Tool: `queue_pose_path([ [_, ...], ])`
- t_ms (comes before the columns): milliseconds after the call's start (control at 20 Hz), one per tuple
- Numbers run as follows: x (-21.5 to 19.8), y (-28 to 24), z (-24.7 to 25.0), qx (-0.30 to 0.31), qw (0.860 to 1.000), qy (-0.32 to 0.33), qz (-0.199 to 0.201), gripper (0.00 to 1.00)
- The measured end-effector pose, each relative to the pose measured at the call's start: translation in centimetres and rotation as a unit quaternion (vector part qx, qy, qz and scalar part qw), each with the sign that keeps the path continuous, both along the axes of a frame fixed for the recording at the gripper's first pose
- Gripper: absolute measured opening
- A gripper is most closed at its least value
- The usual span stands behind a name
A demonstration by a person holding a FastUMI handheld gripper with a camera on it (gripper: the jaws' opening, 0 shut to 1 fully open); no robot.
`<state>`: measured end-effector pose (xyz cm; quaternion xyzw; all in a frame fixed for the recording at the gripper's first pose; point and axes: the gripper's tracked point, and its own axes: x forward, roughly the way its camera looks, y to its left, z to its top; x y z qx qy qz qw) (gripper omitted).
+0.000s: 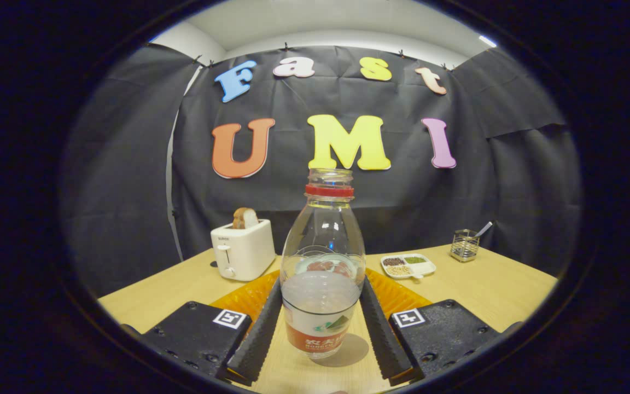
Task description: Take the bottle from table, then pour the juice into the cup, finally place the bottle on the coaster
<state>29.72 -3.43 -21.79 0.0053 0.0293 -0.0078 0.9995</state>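
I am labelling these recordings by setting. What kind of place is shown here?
Probably a staged kitchen-style booth, not a real home: a wooden table in front of a black cloth wall, with a toaster holding bread and a divided snack dish. The gripper has its fingers on either side of the bottle.

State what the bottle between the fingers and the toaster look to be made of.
Clear bottle with red neck ring: likely thin glossy plastic, see-through with sharp light glints. White two-slot toaster: seemingly smooth plastic shell with a soft sheen, though painted metal is possible.
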Motion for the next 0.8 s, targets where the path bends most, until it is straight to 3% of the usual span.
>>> queue_pose_path([
  [250, 1.4, -1.1, -2.6, -0.039, 0.999, 0.004, -0.023, 0.82],
  [800, 2.2, -2.7, -4.3, 0.007, 0.999, -0.015, -0.028, 0.86],
])
